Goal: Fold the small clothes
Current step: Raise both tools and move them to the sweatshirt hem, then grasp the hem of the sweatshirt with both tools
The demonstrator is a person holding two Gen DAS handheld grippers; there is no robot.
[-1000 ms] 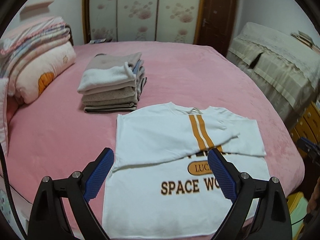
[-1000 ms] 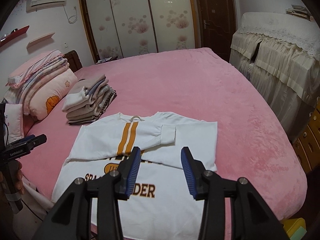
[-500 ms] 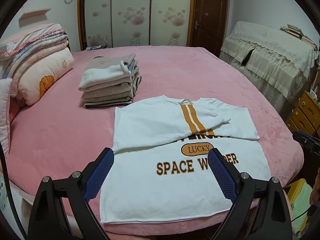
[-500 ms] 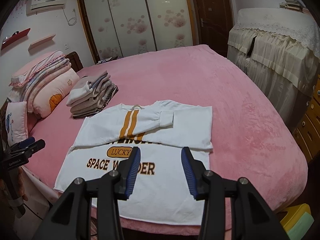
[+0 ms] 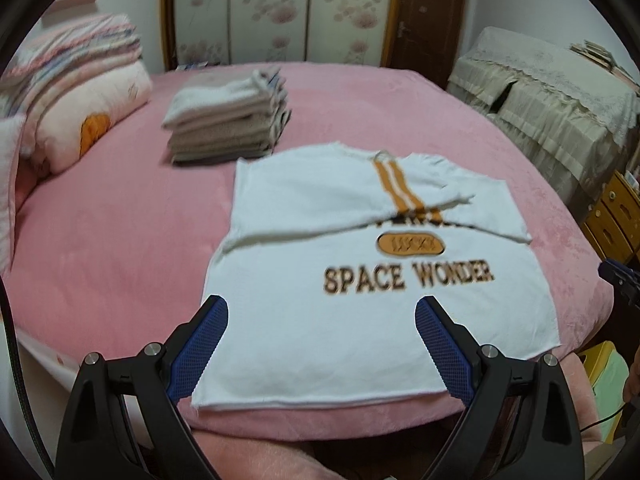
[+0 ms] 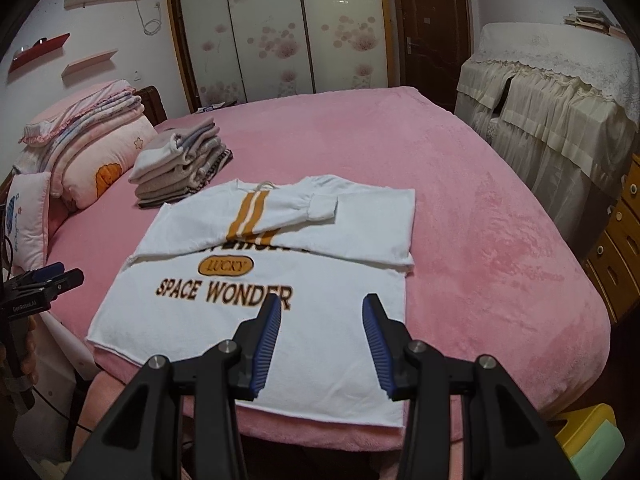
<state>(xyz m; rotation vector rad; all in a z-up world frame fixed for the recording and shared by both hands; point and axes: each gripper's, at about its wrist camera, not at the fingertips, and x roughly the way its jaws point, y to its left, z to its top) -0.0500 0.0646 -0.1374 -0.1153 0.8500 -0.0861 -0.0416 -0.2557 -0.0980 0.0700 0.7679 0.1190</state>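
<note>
A white sweatshirt (image 5: 360,292) printed with "SPACE WONDER" and an orange "LUCKY" badge lies flat on the pink bed (image 5: 120,248), its bottom hem running along the bed's near edge and its collar pointing toward the far side. Both sleeves are folded inward across the chest, so the upper part forms a neat band with two orange stripes running down from the collar; in the right wrist view the cuff (image 6: 322,208) of one sleeve rests on top of that band. The left gripper (image 5: 320,344) hovers above the near hem of the garment, fingers spread wide and holding nothing, the blue ribbed pads (image 5: 200,348) standing roughly over the left and right parts of the hem. The right gripper (image 6: 320,344) also hangs over the near right part of the sweatshirt (image 6: 248,304), its fingers set at a medium gap, narrower than the left pair, and empty; whether either tool touches the cloth cannot be told. Toward the bed's far left, just beyond the sweatshirt's left shoulder, sits a stack of folded clothes (image 6: 180,168) in beige, grey and white. Along the left edge lie pillows and a folded quilt (image 6: 92,148). Beyond the far edge stand sliding wardrobe doors (image 6: 272,32) with a floral print and a dark wooden door (image 6: 432,24). Off the right edge is furniture draped in a cream lace cover (image 6: 560,92), with a wooden drawer unit (image 6: 616,240) nearer the camera.
</note>
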